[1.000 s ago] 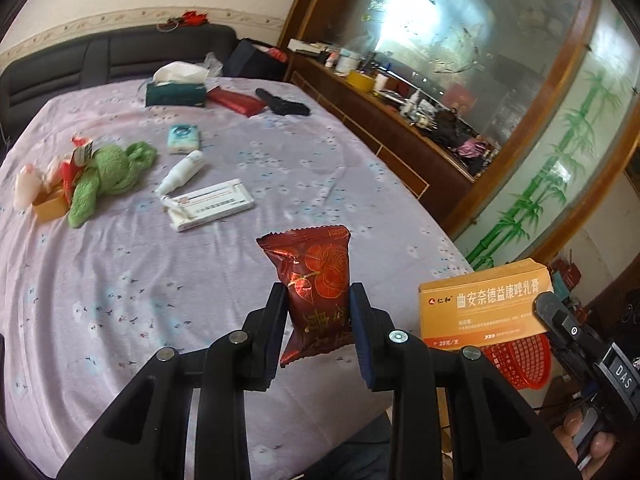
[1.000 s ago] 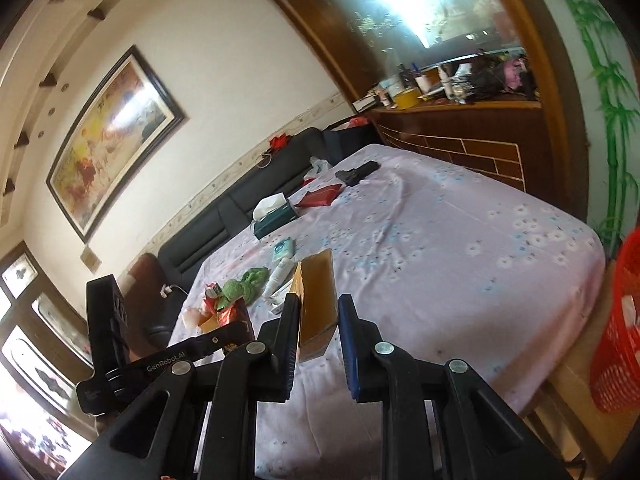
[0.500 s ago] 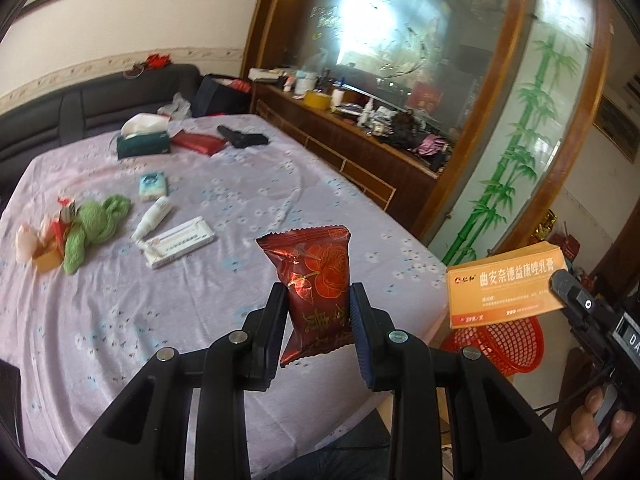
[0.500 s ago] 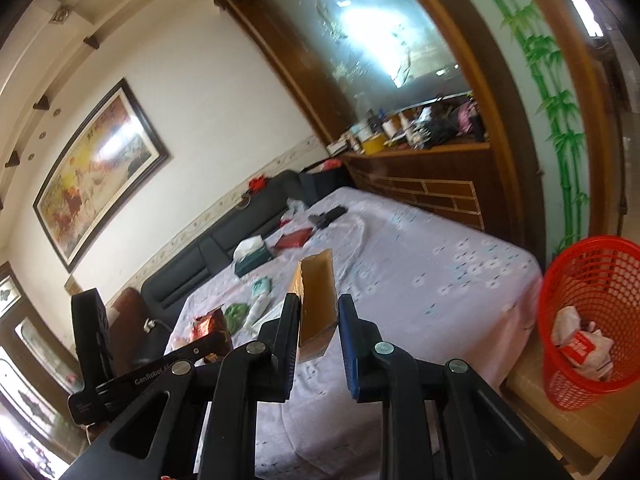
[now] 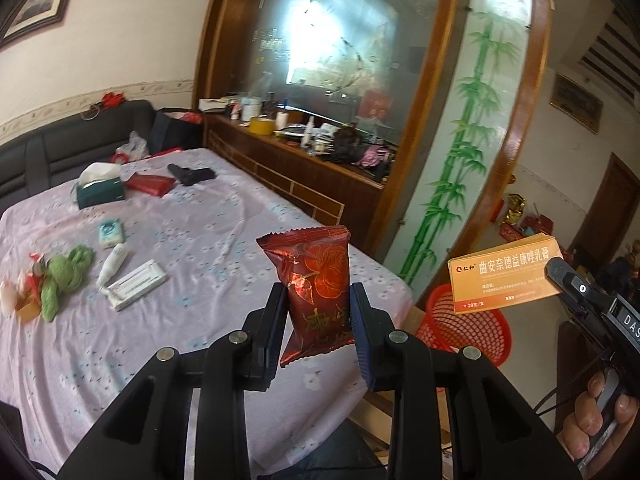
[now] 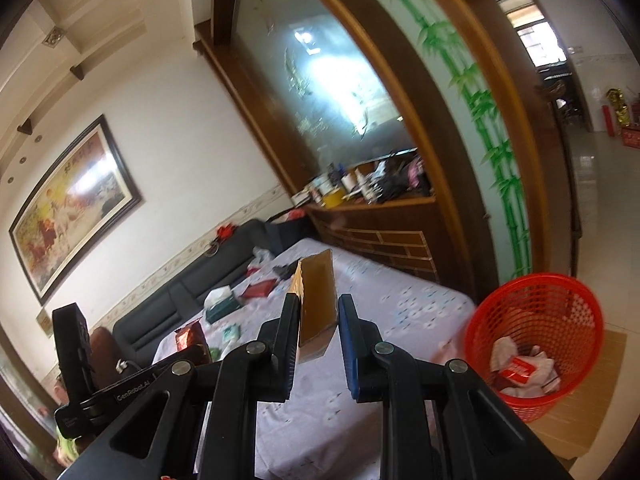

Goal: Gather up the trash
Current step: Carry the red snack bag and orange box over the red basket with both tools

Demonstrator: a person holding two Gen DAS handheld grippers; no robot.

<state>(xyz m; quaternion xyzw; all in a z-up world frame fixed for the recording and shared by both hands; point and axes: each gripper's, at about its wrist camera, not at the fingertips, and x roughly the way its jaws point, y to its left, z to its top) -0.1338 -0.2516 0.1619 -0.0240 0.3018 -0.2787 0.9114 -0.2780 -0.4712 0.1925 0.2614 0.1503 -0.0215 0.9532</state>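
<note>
Left wrist view: the left claw (image 5: 318, 320) is clenched on a red foil snack packet (image 5: 314, 286), which stands upright at centre frame with its crimped top edge above the fingers and its lower seal hanging below them. The pads press the packet's sides at its lower half. It looks light, crinkly and slippery — foil of this sort probably gives under pressure, so a hold across the filled middle seems safer than one on the thin seal. At the right of the frame the right claw (image 5: 560, 272) grips one end of an orange ointment box (image 5: 506, 280), held level in the air just above a red mesh wastebasket (image 5: 460, 324) that stands on the floor beyond the counter (image 5: 200, 240) corner. Fingers (image 5: 592, 424) of the person's hand show at the lower right edge.

Right wrist view: the right claw (image 6: 318, 320) is closed on the ointment box (image 6: 316, 300), seen end-on and upright between the fingers at centre frame. The carton is likely light and stiff but crushable; its flat faces suit the pads. The red wastebasket (image 6: 536, 320) sits at the lower right — already holding crumpled paper and a red wrapper — well to the right of the box. The left claw (image 6: 196, 344) with its red packet (image 6: 190, 336) shows at the lower left.
</note>
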